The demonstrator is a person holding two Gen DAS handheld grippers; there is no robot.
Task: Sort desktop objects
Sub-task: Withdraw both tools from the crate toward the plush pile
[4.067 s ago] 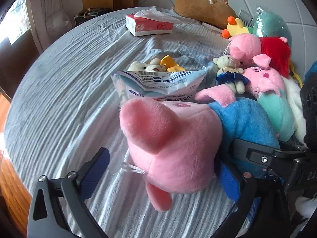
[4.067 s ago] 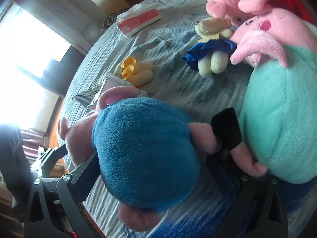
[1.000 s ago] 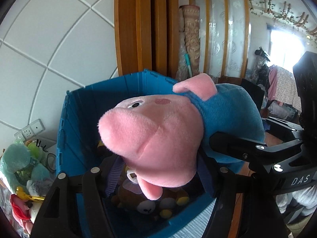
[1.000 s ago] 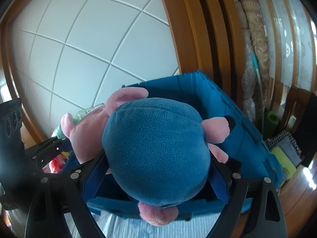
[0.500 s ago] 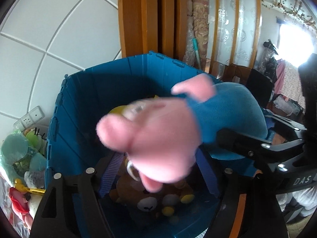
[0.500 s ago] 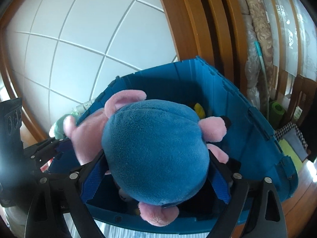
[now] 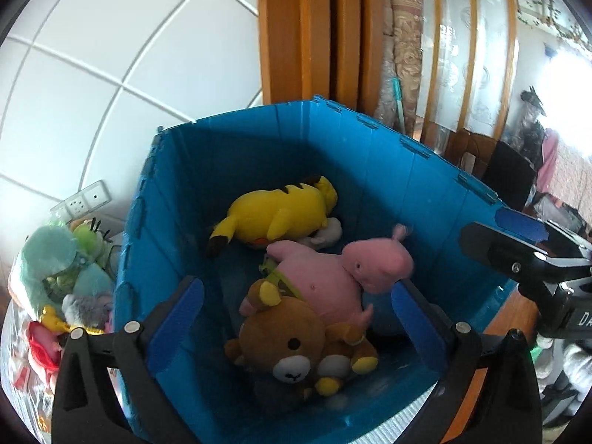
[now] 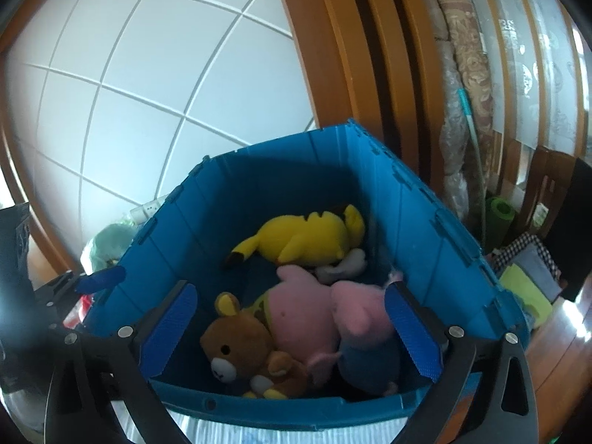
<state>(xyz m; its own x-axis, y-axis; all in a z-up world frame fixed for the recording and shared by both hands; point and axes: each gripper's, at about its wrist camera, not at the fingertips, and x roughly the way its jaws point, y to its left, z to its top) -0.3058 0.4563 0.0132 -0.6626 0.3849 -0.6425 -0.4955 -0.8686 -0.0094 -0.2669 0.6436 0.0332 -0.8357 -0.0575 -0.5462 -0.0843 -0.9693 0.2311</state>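
The pink pig plush in a blue top (image 8: 360, 327) lies inside the blue crate (image 8: 436, 259), against its right wall; its pink head shows in the left wrist view (image 7: 377, 262). My left gripper (image 7: 296, 314) is open and empty above the crate (image 7: 370, 148). My right gripper (image 8: 292, 327) is open and empty above the crate's near rim. A brown bear plush (image 7: 296, 344), a pink star plush (image 7: 318, 281) and a yellow plush (image 7: 277, 214) also lie in the crate.
Several plush toys (image 7: 63, 277) are piled on the table left of the crate, under a tiled wall with sockets (image 7: 81, 199). A wooden door frame (image 7: 314, 29) and rolled mats (image 8: 466, 85) stand behind the crate.
Both grippers have opened and let go of the pig plush. It has dropped into the blue crate onto the other plush toys.
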